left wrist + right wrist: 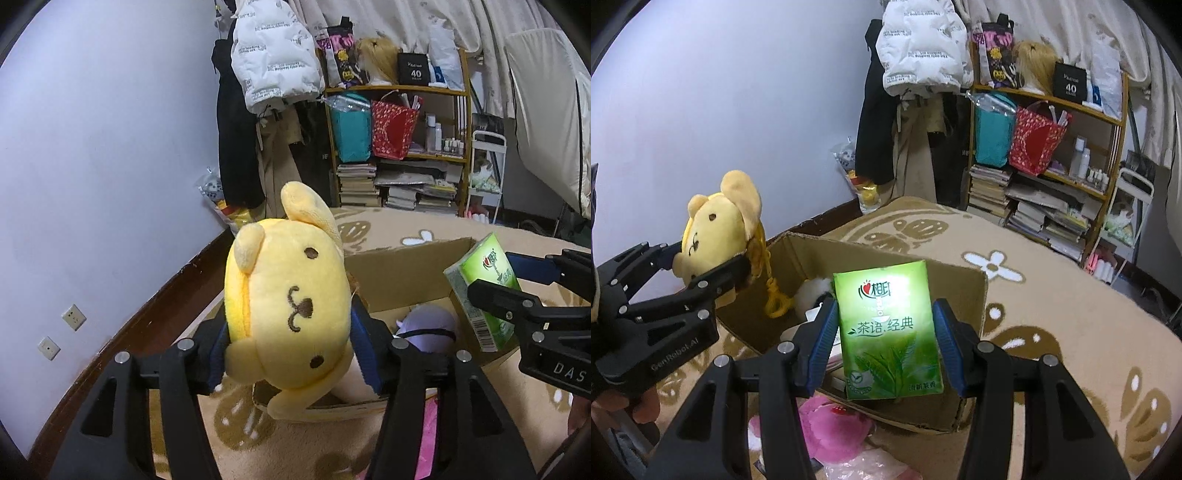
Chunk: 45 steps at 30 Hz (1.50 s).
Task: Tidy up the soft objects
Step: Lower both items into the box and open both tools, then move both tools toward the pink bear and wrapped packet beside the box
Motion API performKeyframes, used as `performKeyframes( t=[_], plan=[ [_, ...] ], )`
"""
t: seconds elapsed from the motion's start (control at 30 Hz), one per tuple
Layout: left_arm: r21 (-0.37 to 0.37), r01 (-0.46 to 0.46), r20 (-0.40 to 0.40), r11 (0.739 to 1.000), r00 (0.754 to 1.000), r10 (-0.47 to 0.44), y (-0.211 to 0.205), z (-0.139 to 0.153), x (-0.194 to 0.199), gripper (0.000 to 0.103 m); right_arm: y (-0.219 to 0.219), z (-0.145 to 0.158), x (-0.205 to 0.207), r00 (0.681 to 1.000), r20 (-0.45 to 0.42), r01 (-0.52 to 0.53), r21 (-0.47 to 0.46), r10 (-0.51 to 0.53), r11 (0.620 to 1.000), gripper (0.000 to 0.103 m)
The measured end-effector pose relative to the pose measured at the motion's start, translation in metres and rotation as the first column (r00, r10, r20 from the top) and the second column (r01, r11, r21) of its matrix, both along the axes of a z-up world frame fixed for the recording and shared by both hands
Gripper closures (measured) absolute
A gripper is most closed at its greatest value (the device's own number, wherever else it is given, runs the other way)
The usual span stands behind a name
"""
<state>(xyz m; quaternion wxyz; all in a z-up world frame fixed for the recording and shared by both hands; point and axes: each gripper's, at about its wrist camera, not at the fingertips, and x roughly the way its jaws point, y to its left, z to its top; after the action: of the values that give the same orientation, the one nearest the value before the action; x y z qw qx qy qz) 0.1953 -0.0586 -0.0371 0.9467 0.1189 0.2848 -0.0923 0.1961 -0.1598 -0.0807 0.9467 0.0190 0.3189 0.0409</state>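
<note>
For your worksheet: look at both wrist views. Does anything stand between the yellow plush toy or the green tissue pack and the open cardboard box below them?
Nothing visible does. The yellow plush toy in the left gripper and the green tissue pack in the right gripper hang over the open cardboard box. Its flaps stand open; soft toys already lie inside.

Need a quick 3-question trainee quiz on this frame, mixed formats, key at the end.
1. Multiple choice: what does the left gripper hold? A) a pink plush B) a yellow dog plush C) a book
2. True or false: the green tissue pack in the right gripper already lies inside the cardboard box.
3. Fill in: a yellow ____ hangs from the dog plush over the box.

Key: 1 B. 2 False; it is held above the box. 3 clip.
</note>
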Motion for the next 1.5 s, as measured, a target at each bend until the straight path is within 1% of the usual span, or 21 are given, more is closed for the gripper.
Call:
performKeyframes(
  t=[0.1, 0.2, 0.33, 0.37, 0.4, 0.43, 0.47, 0.5, 0.53, 0.6, 0.63, 0.7, 0.8, 0.9, 1.13, 1.23, 1.37, 1.5],
  plan=[
    [0.009, 0.01, -0.029, 1.0, 1.0, -0.01, -0.001, -0.008, 0.003, 0.044, -0.003, -0.007, 0.004, 1.0, -0.019, 0.009, 0.016, -0.008, 1.0, 0.047],
    [0.035, 0.013, -0.057, 0.999, 0.998, -0.011, -0.006, -0.015, 0.006, 0.044, -0.004, -0.01, 0.007, 1.0, -0.03, 0.005, 0.02, -0.005, 1.0, 0.047],
    [0.047, 0.011, -0.059, 0.999, 0.998, -0.009, -0.01, -0.017, 0.005, 0.042, -0.003, -0.011, 0.007, 1.0, -0.028, 0.013, 0.013, -0.012, 1.0, 0.047],
    [0.048, 0.009, -0.054, 0.999, 0.999, -0.006, -0.01, -0.017, 0.004, 0.04, -0.002, -0.01, 0.006, 0.999, -0.026, 0.024, -0.003, -0.024, 1.0, 0.044],
    [0.056, 0.005, -0.045, 0.998, 0.999, -0.002, -0.011, -0.017, 0.002, 0.032, -0.002, -0.01, 0.006, 0.999, -0.022, 0.026, -0.008, -0.026, 1.0, 0.036],
    [0.064, 0.001, -0.037, 0.998, 0.999, 0.001, -0.012, -0.017, 0.001, 0.028, -0.002, -0.009, 0.004, 1.0, -0.014, 0.025, -0.009, -0.025, 1.0, 0.031],
    [0.073, -0.004, -0.027, 0.997, 1.0, 0.006, -0.012, -0.017, 0.0, 0.022, -0.001, -0.007, 0.003, 1.0, -0.007, 0.022, -0.009, -0.022, 1.0, 0.023],
    [0.082, -0.011, -0.01, 0.997, 1.0, 0.012, -0.013, -0.015, -0.002, 0.02, -0.001, -0.006, 0.001, 1.0, -0.002, 0.02, -0.01, -0.021, 1.0, 0.019],
    [0.083, -0.011, -0.003, 0.996, 1.0, 0.011, -0.013, -0.014, -0.004, 0.019, -0.002, -0.005, 0.0, 1.0, -0.002, 0.022, -0.01, -0.022, 1.0, 0.018],
    [0.089, -0.019, 0.015, 0.996, 1.0, 0.018, -0.012, -0.012, -0.007, 0.017, -0.003, -0.003, -0.001, 0.999, -0.005, 0.036, -0.008, -0.036, 0.999, 0.009],
    [0.093, -0.028, 0.019, 0.995, 0.999, 0.027, -0.012, -0.012, -0.008, 0.015, -0.004, -0.002, -0.003, 0.999, -0.007, 0.048, -0.009, -0.048, 0.999, 0.007],
    [0.093, -0.035, 0.014, 0.995, 0.999, 0.034, -0.01, -0.013, -0.008, 0.007, -0.006, -0.001, -0.005, 0.999, -0.011, 0.05, -0.015, -0.05, 0.999, 0.001],
    [0.079, -0.04, -0.002, 0.996, 0.999, 0.041, -0.006, -0.009, -0.011, 0.004, -0.007, 0.005, -0.014, 0.998, -0.013, 0.06, -0.029, -0.06, 0.998, 0.0],
    [0.068, -0.041, -0.018, 0.997, 0.999, 0.042, -0.001, -0.005, -0.015, 0.001, -0.01, 0.012, -0.023, 0.998, -0.012, 0.068, -0.01, -0.068, 0.998, 0.0],
    [0.075, -0.017, -0.022, 0.997, 1.0, 0.019, 0.007, 0.005, -0.04, 0.001, -0.009, 0.032, -0.043, 0.997, 0.012, 0.07, 0.009, -0.07, 0.998, 0.0],
    [0.078, -0.01, -0.034, 0.997, 0.999, 0.013, 0.008, 0.007, -0.049, 0.0, -0.003, 0.037, -0.052, 0.998, 0.014, 0.063, -0.001, -0.063, 0.998, 0.0],
    [0.087, -0.004, -0.047, 0.996, 0.999, 0.008, 0.008, 0.008, -0.06, 0.0, 0.002, 0.038, -0.063, 0.999, 0.013, 0.053, -0.004, -0.053, 0.999, 0.0],
    [0.09, 0.0, -0.071, 0.996, 0.997, 0.007, 0.008, 0.005, -0.07, 0.0, 0.006, 0.032, -0.074, 0.999, 0.006, 0.044, -0.004, -0.044, 0.999, 0.0]
  ],
)
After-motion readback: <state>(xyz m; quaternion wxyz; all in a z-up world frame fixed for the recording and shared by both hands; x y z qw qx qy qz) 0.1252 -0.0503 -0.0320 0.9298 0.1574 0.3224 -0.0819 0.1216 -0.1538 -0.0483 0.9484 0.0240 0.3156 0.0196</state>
